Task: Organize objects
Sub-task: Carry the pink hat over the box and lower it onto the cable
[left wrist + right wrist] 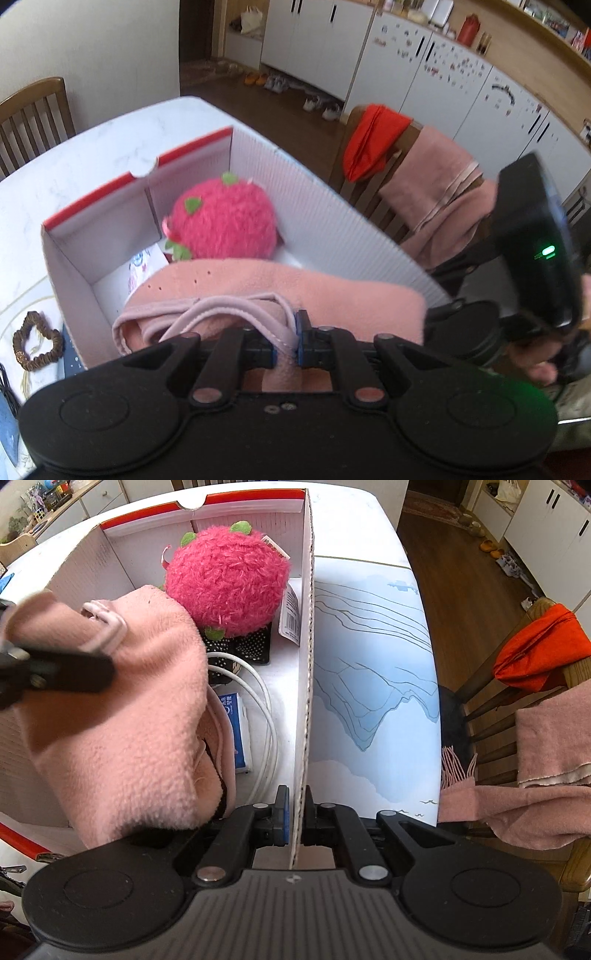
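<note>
A white cardboard box (314,199) with a red rim stands on the table; it also shows in the right wrist view (304,657). Inside lie a pink plush strawberry (225,218) (227,579), a white cable (267,716), a blue packet (236,731) and a black dotted item (255,644). My left gripper (288,341) is shut on a pink fleece garment (280,284) by its lilac strap, holding it over the box's near end; the garment (122,709) hangs into the box. My right gripper (295,818) is shut on the box's right wall.
A brown scrunchie (37,341) lies on the table left of the box. A blue-and-white mat (373,672) covers the table right of the box. A chair (524,701) draped with orange and pink cloths stands beyond the table edge. Another wooden chair (33,114) stands far left.
</note>
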A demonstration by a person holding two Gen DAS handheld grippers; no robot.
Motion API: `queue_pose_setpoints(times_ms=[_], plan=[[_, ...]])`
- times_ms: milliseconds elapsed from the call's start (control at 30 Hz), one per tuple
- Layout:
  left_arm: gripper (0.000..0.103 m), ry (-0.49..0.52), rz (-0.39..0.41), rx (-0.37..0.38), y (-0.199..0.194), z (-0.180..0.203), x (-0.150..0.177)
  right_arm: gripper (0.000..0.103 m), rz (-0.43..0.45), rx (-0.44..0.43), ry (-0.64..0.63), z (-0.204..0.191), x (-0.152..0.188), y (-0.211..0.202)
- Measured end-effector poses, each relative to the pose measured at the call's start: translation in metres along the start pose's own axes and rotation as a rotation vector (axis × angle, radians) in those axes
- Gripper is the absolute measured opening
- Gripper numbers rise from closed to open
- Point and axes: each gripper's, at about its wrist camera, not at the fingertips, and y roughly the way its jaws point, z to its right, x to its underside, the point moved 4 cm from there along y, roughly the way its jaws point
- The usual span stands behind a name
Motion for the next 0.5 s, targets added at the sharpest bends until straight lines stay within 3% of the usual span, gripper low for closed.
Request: queue_pose_setpoints(times_ms=[200, 500], plan=[[0.007, 0.013, -0.055, 0.002, 0.022, 0.001, 0.004, 0.005, 0.0, 0.001, -0.001, 0.0, 0.0, 0.0], [0.013, -0.049, -0.113, 0.029, 0.037, -0.006, 0.013, 0.005, 0.0, 0.0, 0.001, 0.0, 0.0, 0.001]])
